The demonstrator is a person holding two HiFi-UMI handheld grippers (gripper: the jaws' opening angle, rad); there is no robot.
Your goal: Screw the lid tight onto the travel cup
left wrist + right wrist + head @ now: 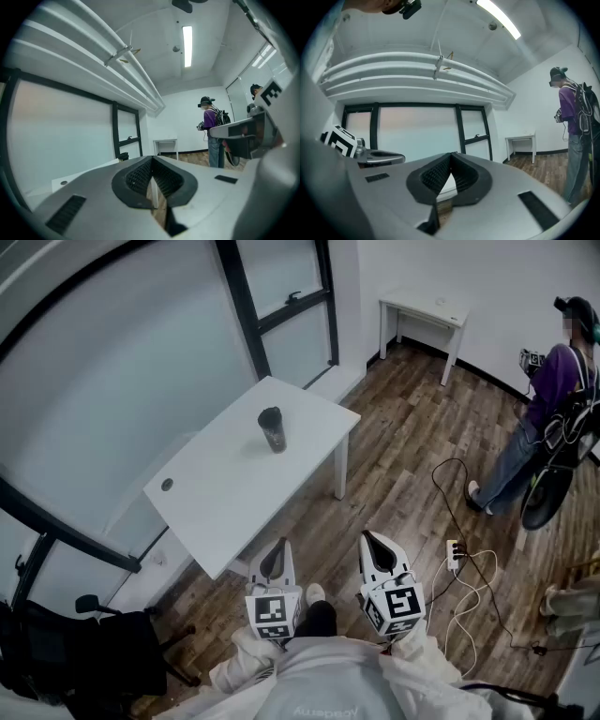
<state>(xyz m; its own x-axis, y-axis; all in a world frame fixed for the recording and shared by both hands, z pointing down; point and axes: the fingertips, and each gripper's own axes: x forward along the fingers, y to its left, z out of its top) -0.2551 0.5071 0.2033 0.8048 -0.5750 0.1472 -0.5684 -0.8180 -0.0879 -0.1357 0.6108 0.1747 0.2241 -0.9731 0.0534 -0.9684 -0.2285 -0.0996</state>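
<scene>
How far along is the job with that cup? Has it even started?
Nothing looks done. The travel cup stands upright on the white table, untouched; it is too small to tell whether its lid is on. Nothing is in hand: the left gripper and right gripper are both shut and empty, short of the table. Left to do: reach the cup, hold it and screw the lid tight.

Two white tables: one large table (234, 486) and one small table (424, 307) by the far wall. One dark travel cup (273, 429). Two handheld grippers: the left gripper (279, 547) and the right gripper (368, 540). One standing person (553, 395) in a purple top. One power strip (454, 554). One black office chair (84, 643).
</scene>
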